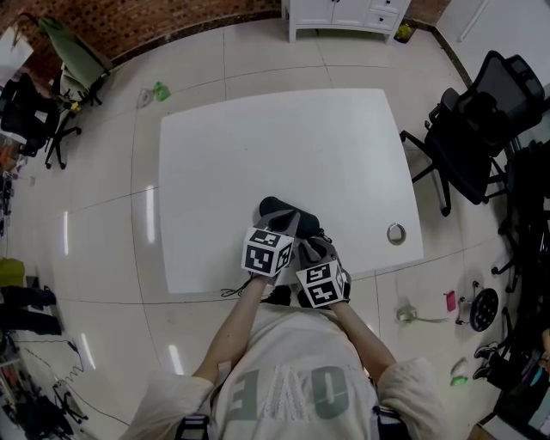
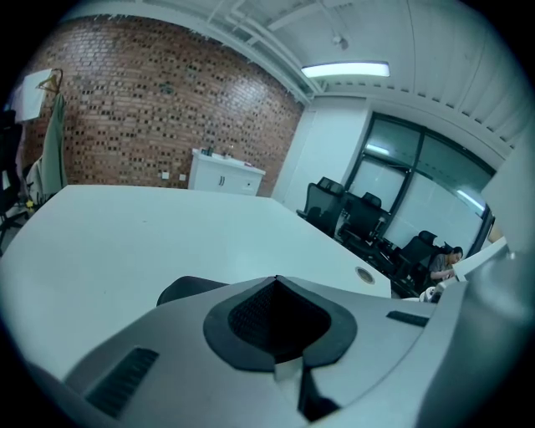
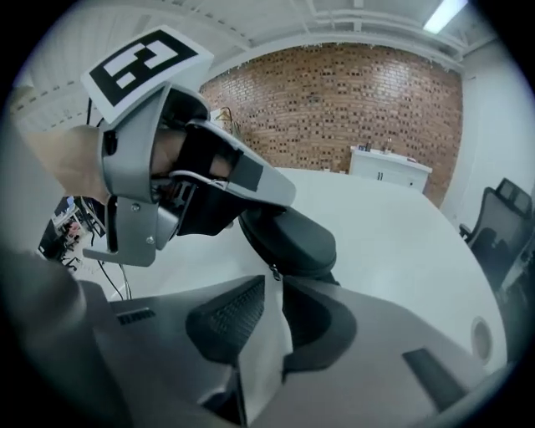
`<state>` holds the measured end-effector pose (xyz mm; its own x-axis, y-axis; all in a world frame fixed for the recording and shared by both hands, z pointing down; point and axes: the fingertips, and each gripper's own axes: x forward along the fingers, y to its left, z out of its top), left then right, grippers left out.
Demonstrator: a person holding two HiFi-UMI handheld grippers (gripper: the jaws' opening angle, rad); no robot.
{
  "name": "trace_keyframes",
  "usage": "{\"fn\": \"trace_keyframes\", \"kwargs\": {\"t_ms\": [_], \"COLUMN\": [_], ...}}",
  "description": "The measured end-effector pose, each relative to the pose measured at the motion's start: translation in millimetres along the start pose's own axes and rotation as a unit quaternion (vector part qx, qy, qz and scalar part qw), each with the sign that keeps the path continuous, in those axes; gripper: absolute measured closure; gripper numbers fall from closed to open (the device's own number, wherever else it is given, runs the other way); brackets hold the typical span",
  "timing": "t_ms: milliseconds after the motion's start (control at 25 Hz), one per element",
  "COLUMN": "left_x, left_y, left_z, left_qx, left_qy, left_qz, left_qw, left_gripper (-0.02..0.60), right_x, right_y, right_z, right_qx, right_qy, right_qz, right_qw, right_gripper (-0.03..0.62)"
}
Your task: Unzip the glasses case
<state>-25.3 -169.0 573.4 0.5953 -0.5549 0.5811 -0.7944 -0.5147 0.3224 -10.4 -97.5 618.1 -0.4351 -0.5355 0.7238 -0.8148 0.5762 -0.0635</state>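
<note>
A black glasses case (image 1: 277, 208) lies on the white table (image 1: 258, 146) near its front edge. In the right gripper view the case (image 3: 292, 238) sits just beyond my right gripper (image 3: 276, 282), whose jaws meet at their tips on the small metal zipper pull (image 3: 272, 272). My left gripper (image 1: 288, 225) comes in from the left and rests over the case's near end, its body (image 3: 167, 167) filling the upper left of that view. In the left gripper view my left gripper (image 2: 276, 280) is shut with nothing seen between its pads, and the case (image 2: 185, 290) shows behind its left jaw.
A round cable grommet (image 1: 395, 233) is set in the table at the right front. Black office chairs (image 1: 477, 129) stand to the right, a white cabinet (image 1: 344, 15) at the back. Another chair (image 1: 34, 116) stands far left. The floor is tiled.
</note>
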Motion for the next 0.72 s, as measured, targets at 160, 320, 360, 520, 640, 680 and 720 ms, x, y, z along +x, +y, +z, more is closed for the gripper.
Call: {"fn": "trace_keyframes", "kwargs": {"t_ms": [160,320,360,520,640,680,720], "left_x": [0,-3,-3,-3,-2,-1,-1], "left_y": [0,1,1,1,0,-1,-1], "left_z": [-2,-3,-2,-2,-2,-1,-1], "left_qx": [-0.002,-0.001,-0.001,0.001,0.004,0.005,0.008], "left_qy": [0.0,0.001,0.001,0.001,0.0,-0.001,-0.001], "left_qz": [-0.002,-0.006,-0.007,-0.015,-0.017,-0.018,-0.019], "left_qw": [1.0,1.0,1.0,0.9999,0.9998,0.9998,0.9998], "left_gripper": [0.577,0.577,0.577,0.577,0.577,0.577,0.577], "right_x": [11,12,13,14,12,12,11], "right_y": [-2,-4,-5,-7,-3,-2,-3], "right_z": [-5,-5,-5,-6,-1,0,0], "right_qx": [0.017,0.071,0.104,0.172,0.14,0.132,0.126], "right_qy": [0.025,0.029,0.028,0.016,0.003,0.002,0.004], "right_qz": [-0.02,-0.043,-0.045,-0.044,-0.037,-0.034,-0.033], "right_qw": [0.999,0.996,0.993,0.984,0.989,0.991,0.991], "right_gripper": [0.551,0.552,0.553,0.557,0.591,0.592,0.594]}}
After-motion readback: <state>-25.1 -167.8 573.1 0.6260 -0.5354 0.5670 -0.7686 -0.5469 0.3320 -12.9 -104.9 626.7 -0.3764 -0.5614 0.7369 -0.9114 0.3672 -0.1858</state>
